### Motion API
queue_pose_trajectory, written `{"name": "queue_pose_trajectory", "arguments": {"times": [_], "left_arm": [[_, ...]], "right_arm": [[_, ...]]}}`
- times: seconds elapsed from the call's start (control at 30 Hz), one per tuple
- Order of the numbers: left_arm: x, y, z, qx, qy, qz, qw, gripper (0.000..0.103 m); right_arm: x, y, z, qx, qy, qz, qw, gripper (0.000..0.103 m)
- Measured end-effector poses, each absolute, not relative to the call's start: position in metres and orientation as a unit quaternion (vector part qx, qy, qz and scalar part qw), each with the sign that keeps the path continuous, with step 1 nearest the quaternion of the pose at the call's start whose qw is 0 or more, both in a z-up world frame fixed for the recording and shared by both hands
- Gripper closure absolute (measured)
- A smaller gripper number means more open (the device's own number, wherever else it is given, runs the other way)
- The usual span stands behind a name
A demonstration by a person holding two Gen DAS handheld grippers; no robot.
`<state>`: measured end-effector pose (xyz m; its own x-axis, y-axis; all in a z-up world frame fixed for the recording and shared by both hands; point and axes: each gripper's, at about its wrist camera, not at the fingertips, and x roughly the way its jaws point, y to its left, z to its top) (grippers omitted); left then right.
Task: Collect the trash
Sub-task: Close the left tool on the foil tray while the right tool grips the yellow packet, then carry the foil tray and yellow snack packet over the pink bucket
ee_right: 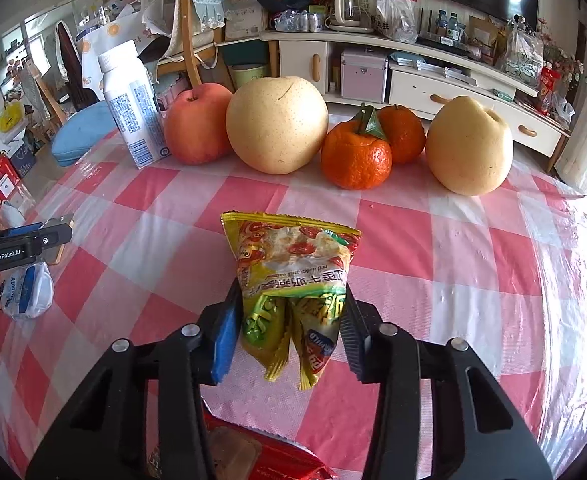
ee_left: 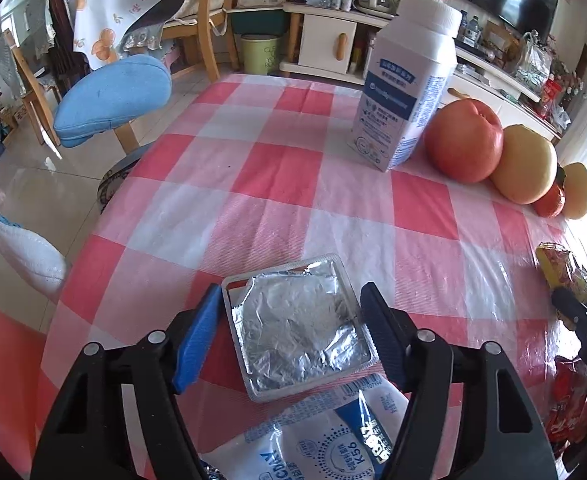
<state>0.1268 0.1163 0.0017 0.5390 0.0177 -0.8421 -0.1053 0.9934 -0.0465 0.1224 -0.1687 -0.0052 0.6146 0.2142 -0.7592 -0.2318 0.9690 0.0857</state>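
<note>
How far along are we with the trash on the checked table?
Done: nothing visibly collected; no bin on the table in either view.

In hand: the right gripper pinches the crumpled yellow-green snack wrapper. The left gripper straddles the square foil-lidded plastic tray; whether both pads touch is unclear.

Left: the white-and-blue plastic pouch and red wrapper lie near the grippers. The white milk bottle stands upright, contents unknown.

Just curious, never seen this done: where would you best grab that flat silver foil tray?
Probably by its two long side rims: the foil tray lies flat and shallow, so the left gripper comes down from above, one finger at each edge, as it straddles it now.
</note>
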Motion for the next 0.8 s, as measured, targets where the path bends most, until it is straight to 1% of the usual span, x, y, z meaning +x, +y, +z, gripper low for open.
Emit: {"name": "queue_pose_trajectory", "arguments": {"times": [0.07, 0.2, 0.37, 0.8], "left_arm": [[0.125, 0.113, 0.002, -0.044, 0.478, 0.03, 0.877, 0.034], [0.123, 0.112, 0.002, -0.049, 0.479, 0.021, 0.876, 0.036], [0.119, 0.111, 0.004, -0.063, 0.478, 0.011, 0.876, 0.036], [0.092, 0.107, 0.036, -0.114, 0.429, -0.041, 0.895, 0.036]], "right_arm": [[0.12, -0.17, -0.004, -0.011, 0.419, 0.125, 0.899, 0.062], [0.114, -0.171, 0.001, -0.009, 0.413, 0.129, 0.902, 0.064], [0.105, -0.178, 0.012, 0.005, 0.398, 0.135, 0.907, 0.065], [0.077, -0.179, 0.037, 0.016, 0.367, 0.147, 0.918, 0.066]]}}
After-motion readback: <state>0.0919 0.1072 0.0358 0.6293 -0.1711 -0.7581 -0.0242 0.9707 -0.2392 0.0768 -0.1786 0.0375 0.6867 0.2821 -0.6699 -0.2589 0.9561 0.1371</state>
